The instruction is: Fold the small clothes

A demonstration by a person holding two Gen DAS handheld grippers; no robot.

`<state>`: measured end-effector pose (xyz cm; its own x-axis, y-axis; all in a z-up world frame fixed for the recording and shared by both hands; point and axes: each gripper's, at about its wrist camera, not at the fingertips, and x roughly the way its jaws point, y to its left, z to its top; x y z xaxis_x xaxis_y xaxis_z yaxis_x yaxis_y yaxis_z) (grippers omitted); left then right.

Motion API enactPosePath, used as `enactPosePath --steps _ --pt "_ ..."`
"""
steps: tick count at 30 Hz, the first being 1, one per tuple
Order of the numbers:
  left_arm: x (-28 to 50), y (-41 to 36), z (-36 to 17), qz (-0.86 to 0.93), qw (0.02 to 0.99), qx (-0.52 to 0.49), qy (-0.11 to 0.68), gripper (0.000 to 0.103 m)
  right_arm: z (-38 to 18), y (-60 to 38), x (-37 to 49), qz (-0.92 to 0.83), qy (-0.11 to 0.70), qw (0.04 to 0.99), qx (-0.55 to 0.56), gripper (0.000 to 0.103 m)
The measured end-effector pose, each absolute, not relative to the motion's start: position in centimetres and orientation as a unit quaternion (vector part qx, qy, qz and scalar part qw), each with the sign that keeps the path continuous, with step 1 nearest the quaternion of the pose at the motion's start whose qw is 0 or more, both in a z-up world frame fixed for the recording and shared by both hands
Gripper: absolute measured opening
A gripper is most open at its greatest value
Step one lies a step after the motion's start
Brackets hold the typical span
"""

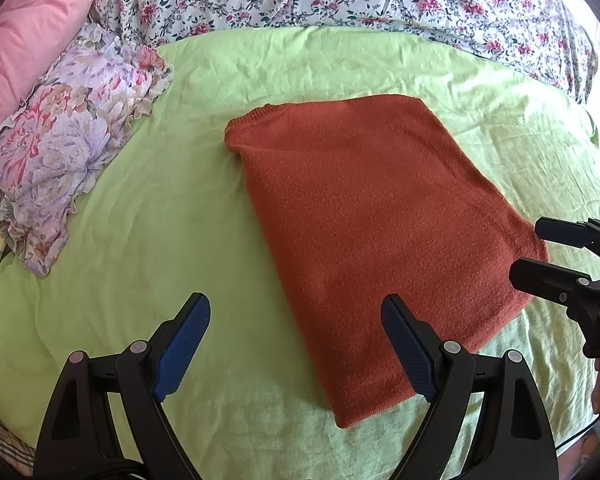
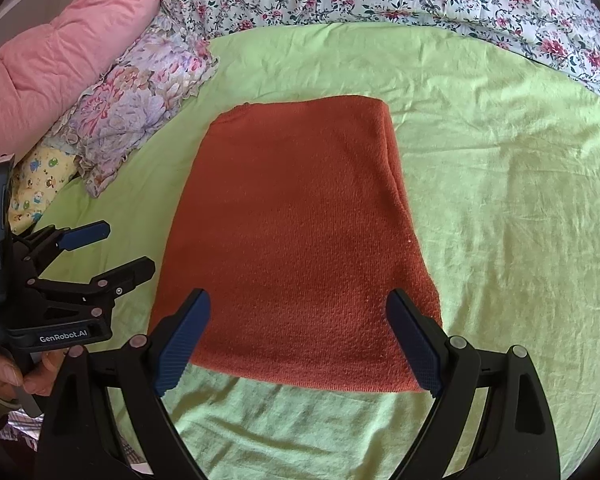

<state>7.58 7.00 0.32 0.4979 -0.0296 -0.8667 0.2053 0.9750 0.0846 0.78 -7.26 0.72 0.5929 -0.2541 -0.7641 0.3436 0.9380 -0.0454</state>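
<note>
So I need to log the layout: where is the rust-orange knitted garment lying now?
The rust-orange knitted garment lies flat and folded mid-frame in both views on the light green sheet, right of the purple floral pillow.

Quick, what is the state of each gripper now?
Left gripper: open, holding nothing.
Right gripper: open, holding nothing, above the folded rust-red sweater.

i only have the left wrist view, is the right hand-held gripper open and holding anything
Observer: The right hand-held gripper is open and empty, over the near hem of the rust-orange knit sweater.
Operator: anything tucked beside the floral pillow
Observer: A yellow cartoon-print cloth lies by the purple floral pillow.
Operator: sweater's far side edge neat
Observer: Yes, its right edge shows stacked folded layers.
</note>
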Motion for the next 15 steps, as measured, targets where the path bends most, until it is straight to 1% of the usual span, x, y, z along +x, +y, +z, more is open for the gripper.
enactPosePath --steps 15 --pt "7.95 7.08 0.81 -0.07 0.864 0.084 0.492 0.088 0.94 -7.58 1.09 -0.165 0.419 0.891 0.052 0.09"
